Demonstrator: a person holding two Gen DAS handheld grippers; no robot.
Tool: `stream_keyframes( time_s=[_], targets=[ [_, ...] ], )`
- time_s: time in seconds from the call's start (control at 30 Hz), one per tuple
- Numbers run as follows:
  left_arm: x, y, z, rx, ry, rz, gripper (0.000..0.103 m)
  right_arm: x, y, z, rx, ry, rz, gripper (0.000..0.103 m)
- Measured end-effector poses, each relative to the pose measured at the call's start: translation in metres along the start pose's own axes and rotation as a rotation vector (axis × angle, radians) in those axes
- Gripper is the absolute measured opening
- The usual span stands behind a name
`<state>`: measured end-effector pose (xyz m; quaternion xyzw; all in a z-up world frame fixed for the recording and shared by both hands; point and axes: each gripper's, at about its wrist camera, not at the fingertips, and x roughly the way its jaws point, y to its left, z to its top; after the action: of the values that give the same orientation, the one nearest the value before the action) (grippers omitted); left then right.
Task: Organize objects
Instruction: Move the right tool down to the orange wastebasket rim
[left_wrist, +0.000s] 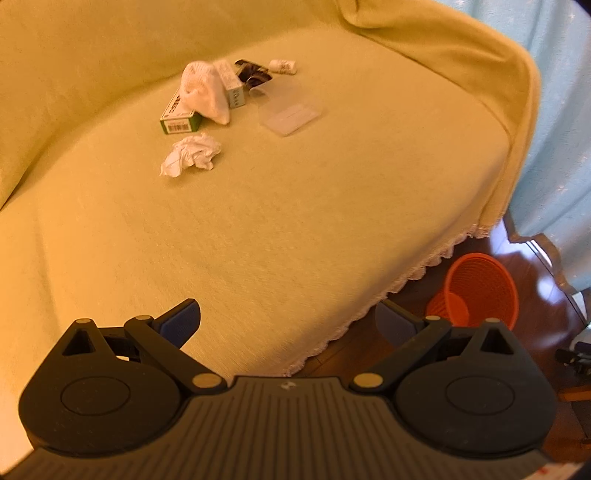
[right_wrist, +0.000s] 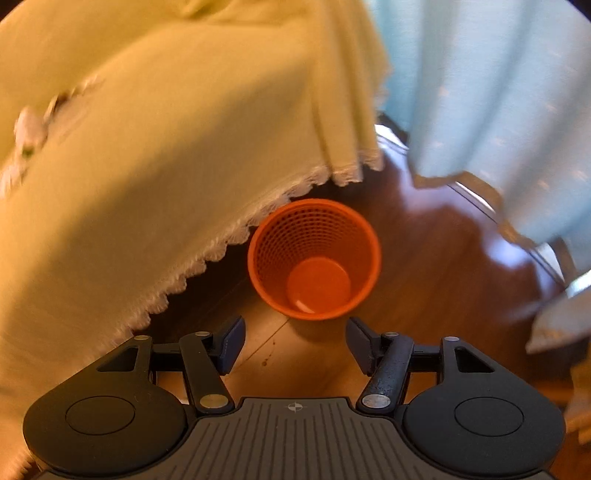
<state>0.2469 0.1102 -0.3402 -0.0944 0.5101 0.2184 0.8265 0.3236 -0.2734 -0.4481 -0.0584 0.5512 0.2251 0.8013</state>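
A crumpled tissue (left_wrist: 192, 155), a green box (left_wrist: 180, 116) under a white cloth (left_wrist: 207, 90), a clear plastic case (left_wrist: 290, 116), a dark packet (left_wrist: 253, 72) and a small white roll (left_wrist: 283, 66) lay clustered far back on the sofa (left_wrist: 295, 221), which was draped in a yellow cover. An orange mesh basket (right_wrist: 314, 258) stood on the wooden floor (right_wrist: 443, 266) just beside the cover's lace edge. The left gripper (left_wrist: 288, 325) hung over the sofa's near edge and the right gripper (right_wrist: 295, 341) over the basket, both with fingers spread wide and holding nothing.
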Motion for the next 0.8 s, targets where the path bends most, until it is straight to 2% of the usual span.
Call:
stream_keyframes(
  time_s=[0.17, 0.33, 0.47, 0.6, 0.8],
  targets=[
    [0.025, 0.014, 0.004, 0.000, -0.010, 0.007, 0.100, 0.064, 0.011, -0.012, -0.202, 0.021, 0.020, 0.058],
    [0.043, 0.025, 0.005, 0.014, -0.021, 0.012, 0.100, 0.120, 0.009, -0.022, -0.257, 0.069, 0.016, 0.052],
    [0.057, 0.034, 0.004, 0.011, -0.019, 0.007, 0.100, 0.156, 0.015, -0.031, -0.402, 0.093, 0.000, 0.045],
    [0.068, 0.042, 0.000, 0.011, -0.011, 0.017, 0.100, 0.179, 0.015, -0.035, -0.413, 0.097, -0.004, 0.041],
    [0.076, 0.050, -0.001, 0.006, -0.001, 0.022, 0.099, 0.205, 0.028, -0.038, -0.602, 0.095, -0.036, 0.041]
  ],
)
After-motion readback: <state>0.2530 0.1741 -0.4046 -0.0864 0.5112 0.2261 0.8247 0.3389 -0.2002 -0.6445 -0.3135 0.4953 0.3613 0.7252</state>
